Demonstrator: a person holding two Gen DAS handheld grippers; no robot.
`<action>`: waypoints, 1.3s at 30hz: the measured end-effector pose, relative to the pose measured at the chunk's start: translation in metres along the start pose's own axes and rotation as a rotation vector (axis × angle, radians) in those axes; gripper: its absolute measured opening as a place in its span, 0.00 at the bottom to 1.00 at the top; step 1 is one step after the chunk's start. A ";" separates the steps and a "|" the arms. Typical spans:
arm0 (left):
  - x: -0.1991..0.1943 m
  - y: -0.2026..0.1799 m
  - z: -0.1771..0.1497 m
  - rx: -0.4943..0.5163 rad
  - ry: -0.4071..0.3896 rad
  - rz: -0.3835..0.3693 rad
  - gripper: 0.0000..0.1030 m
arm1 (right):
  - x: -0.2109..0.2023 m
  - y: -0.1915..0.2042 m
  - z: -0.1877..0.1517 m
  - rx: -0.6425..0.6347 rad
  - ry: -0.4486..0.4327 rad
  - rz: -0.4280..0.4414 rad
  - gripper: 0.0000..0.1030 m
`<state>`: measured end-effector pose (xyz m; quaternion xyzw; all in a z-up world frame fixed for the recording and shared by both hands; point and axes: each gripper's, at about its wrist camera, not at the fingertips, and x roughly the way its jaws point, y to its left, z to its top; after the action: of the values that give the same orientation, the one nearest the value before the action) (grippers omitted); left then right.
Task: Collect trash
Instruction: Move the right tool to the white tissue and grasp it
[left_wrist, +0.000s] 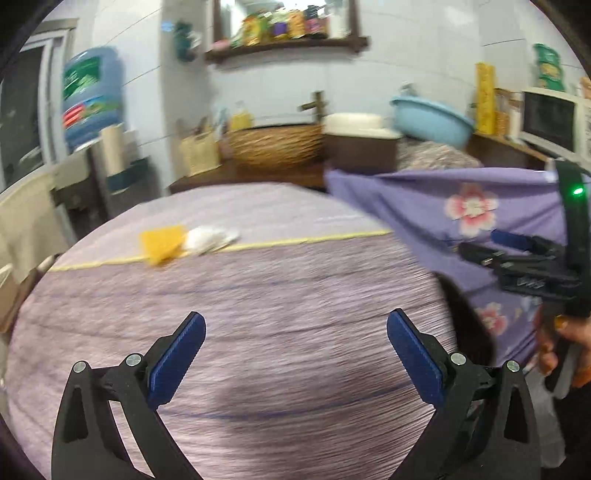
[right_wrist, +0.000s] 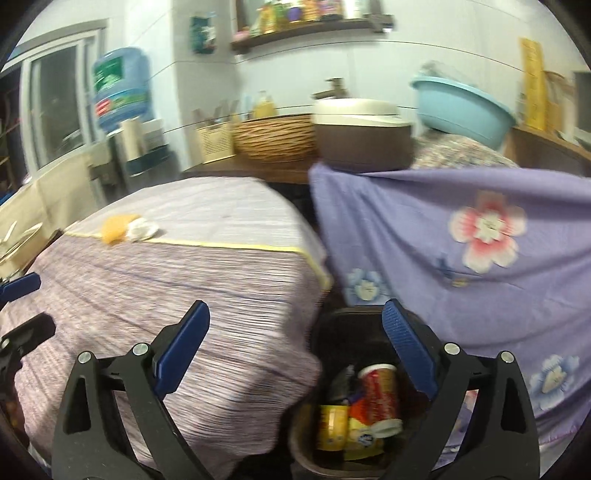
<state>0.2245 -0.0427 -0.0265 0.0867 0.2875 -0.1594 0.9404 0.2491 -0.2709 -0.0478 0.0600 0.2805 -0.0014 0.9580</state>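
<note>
The right hand-held gripper (right_wrist: 295, 354) hangs wide open and empty above a dark bin (right_wrist: 325, 458) holding a red cup (right_wrist: 380, 395) and wrappers (right_wrist: 347, 424).

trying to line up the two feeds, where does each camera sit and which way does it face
Left wrist: on the left gripper, facing the striped table; own open fingers, right gripper, a hand.
Right wrist: on the right gripper, above table edge and trash bin; own open fingers, left gripper at left edge.
Shared: yellow scrap, white wad, flowered cloth.

Blue plastic water jug (right_wrist: 120, 86) label: print blurred, illegible.
Red cylindrical can (right_wrist: 380, 397) in bin: lettering unreadable.
Other readable text: none.
</note>
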 end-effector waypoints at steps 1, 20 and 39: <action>0.001 0.010 -0.003 -0.008 0.012 0.015 0.95 | 0.002 0.007 0.001 -0.010 0.005 0.016 0.91; 0.041 0.132 -0.005 -0.055 0.185 0.112 0.95 | 0.122 0.164 0.048 -0.251 0.218 0.292 0.91; 0.095 0.170 0.021 -0.117 0.242 0.066 0.95 | 0.268 0.258 0.102 -0.377 0.315 0.261 0.68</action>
<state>0.3685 0.0869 -0.0514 0.0598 0.4046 -0.1000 0.9070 0.5385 -0.0187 -0.0773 -0.0844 0.4113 0.1836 0.8888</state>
